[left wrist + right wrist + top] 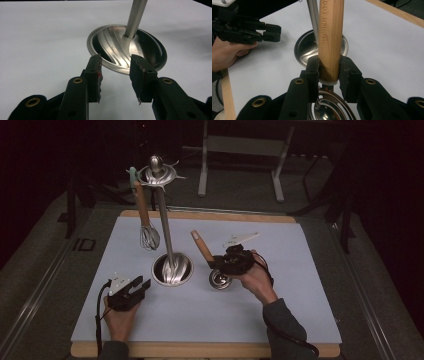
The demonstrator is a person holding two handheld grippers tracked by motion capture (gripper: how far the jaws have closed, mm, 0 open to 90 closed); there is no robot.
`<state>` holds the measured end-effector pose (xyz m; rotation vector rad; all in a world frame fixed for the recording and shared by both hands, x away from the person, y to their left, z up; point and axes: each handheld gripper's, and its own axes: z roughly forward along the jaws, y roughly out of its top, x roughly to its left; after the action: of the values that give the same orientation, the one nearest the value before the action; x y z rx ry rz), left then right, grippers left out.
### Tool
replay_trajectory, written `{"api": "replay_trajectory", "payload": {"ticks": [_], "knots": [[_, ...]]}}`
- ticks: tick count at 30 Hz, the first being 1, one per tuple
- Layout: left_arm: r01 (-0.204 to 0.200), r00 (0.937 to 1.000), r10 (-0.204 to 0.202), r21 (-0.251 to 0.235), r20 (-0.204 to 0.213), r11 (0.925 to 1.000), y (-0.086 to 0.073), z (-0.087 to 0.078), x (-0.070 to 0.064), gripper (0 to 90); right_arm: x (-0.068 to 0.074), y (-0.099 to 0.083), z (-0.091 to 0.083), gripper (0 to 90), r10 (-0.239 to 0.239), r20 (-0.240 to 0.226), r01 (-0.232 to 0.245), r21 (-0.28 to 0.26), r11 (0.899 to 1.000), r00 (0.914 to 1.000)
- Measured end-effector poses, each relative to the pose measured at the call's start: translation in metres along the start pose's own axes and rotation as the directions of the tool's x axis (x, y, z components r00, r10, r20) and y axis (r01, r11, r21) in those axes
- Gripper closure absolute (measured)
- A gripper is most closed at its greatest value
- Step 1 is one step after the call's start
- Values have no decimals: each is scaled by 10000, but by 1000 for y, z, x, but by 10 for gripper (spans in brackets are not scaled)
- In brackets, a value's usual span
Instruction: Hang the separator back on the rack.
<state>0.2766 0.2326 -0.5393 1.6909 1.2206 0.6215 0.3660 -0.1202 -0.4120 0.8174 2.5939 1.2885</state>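
Left gripper (141, 284): black two-jaw body, brass-ringed screw holes, worn jaw pads (96, 77) with a small red mark, pale three-cornered plate (118, 283) on top, black cable (98, 312) trailing from it. Right gripper (329, 75): same black build, brass-ringed holes, pale plate, black cable. Both forearms in dark grey sleeves (282, 325).

Silver stand (171, 269), light wooden handle (331, 37), black claw (329, 72), pale blue-white mat (280, 310)

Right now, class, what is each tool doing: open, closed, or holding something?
Left tool: open, holding nothing, aimed at the metal stand base.
Right tool: closed on the wooden handle of a utensil.
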Motion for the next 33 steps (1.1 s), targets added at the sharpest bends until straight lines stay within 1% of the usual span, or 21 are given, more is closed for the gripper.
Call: {"api": "replay_trajectory", "payload": {"ticks": [7, 12, 16, 21, 25, 29, 33], "knots": [[41, 10000, -41, -36, 17, 10000, 0, 0, 0, 621, 3, 3, -2, 709, -183, -61, 181, -238, 9996, 9998], [45, 10000, -45, -29, 12, 10000, 0, 0, 0, 621, 4, 6, -3, 709, -421, -127, 417, -337, 9986, 9990], [45, 10000, -45, -28, 1, 10000, 0, 0, 0, 621, 4, 8, -6, 709, -462, -122, 456, -469, 9979, 9989], [27, 10000, -27, -21, 1, 10000, 0, 0, 0, 621, 4, 10, -10, 709, -684, -163, 671, -696, 9953, 9975], [33, 10000, -33, -33, 4, 10000, 0, 0, 0, 621, 4, 13, -15, 709, -1035, -262, 1007, -920, 9907, 9943], [27, 10000, -27, -27, 2, 10000, 0, 0, 0, 621, 4, 17, -19, 709, -1330, -255, 1299, -992, 9866, 9908], [32, 10000, -32, -35, 12, 10000, 0, 0, 0, 621, 2, 21, -23, 708, -1377, -190, 1348, -1106, 9847, 9903]]}}
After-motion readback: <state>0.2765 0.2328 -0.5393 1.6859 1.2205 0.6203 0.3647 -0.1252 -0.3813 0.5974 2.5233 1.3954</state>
